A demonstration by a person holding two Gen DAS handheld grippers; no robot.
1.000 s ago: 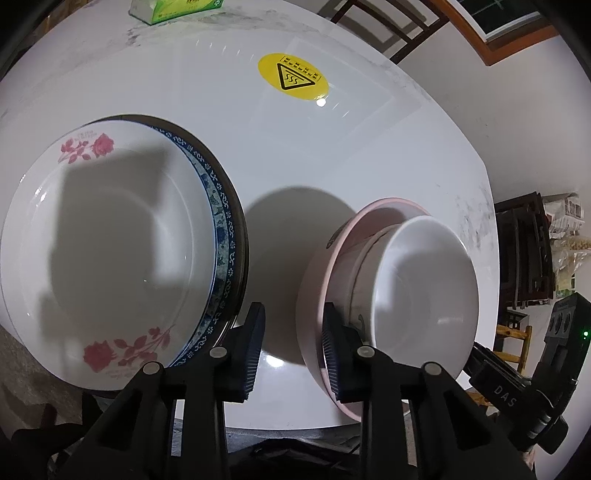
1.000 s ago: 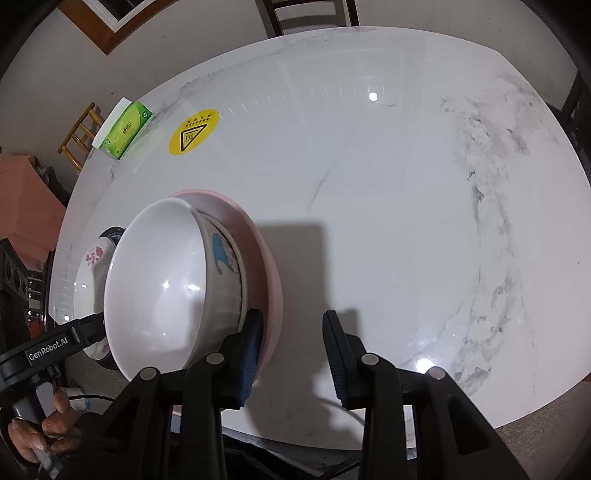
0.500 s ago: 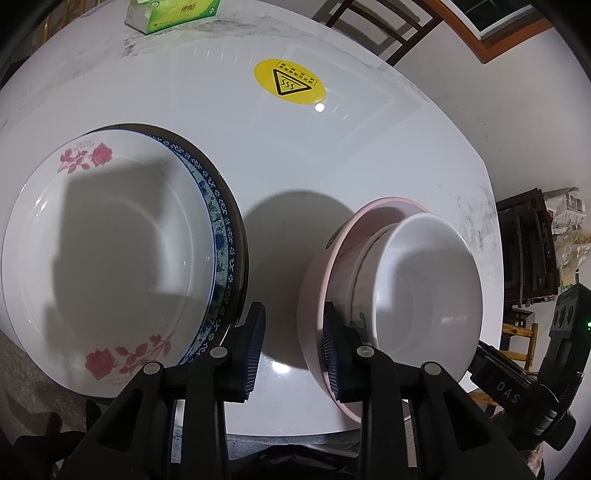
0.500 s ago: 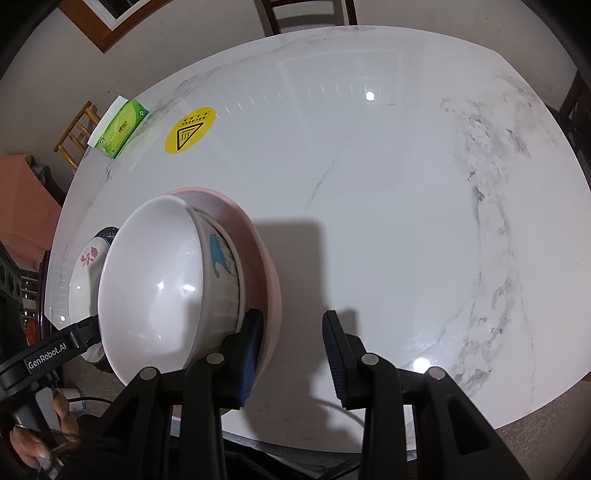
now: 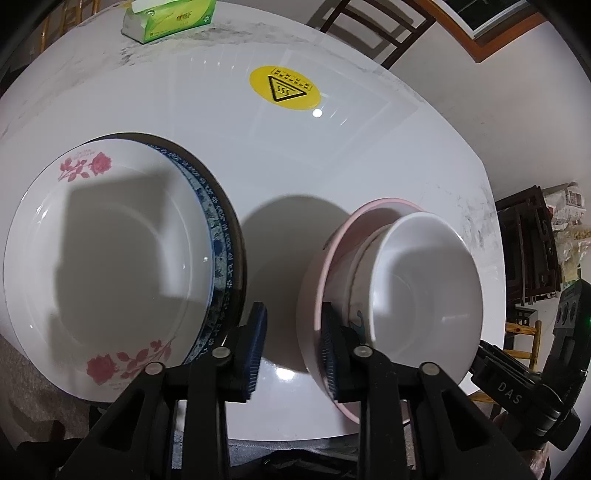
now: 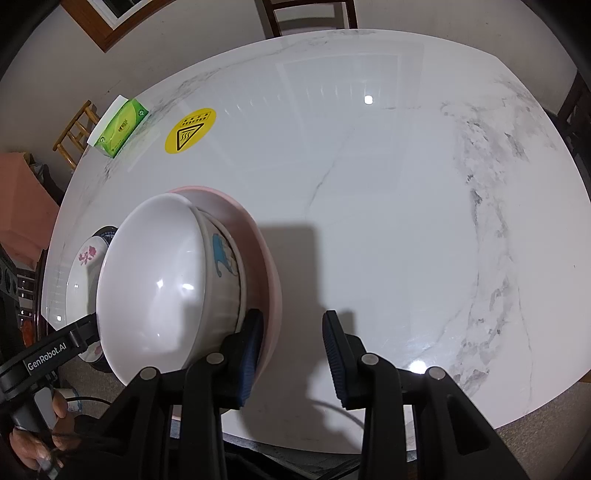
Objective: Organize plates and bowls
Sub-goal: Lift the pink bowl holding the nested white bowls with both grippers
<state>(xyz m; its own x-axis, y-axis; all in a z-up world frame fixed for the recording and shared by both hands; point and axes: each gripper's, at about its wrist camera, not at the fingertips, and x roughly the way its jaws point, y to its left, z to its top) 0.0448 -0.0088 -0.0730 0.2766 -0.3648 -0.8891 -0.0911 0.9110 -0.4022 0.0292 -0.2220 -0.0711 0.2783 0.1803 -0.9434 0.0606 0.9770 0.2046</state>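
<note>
White marble with grey veining makes up the round desk [image 6: 388,206], with beige walls behind it. Toward its near edge sits a nested stack: a plain white bowl [image 5: 428,291] on top, a bowl with a blue print [image 6: 224,258] under it, and a pink bowl [image 5: 314,280] at the bottom. At 9 o'clock of that stack in the left wrist view lies a pile of plates, a rose-patterned plate [image 5: 107,266] over a blue-patterned plate [image 5: 219,251].

At 6 o'clock of both piles the left tool [image 5: 291,343] hangs over bare desk, its jaws closing with nothing between them; its right pad sits against the pink rim. In the right wrist view the right tool [image 6: 291,349] is released, slightly apart and grasping nothing, its left pad beside the pink bowl's wall.

At 12 o'clock of the bowls lies a yellow warning sticker [image 5: 284,88], and at 11 o'clock, near the far edge, a green tissue pack [image 5: 170,18].
</note>
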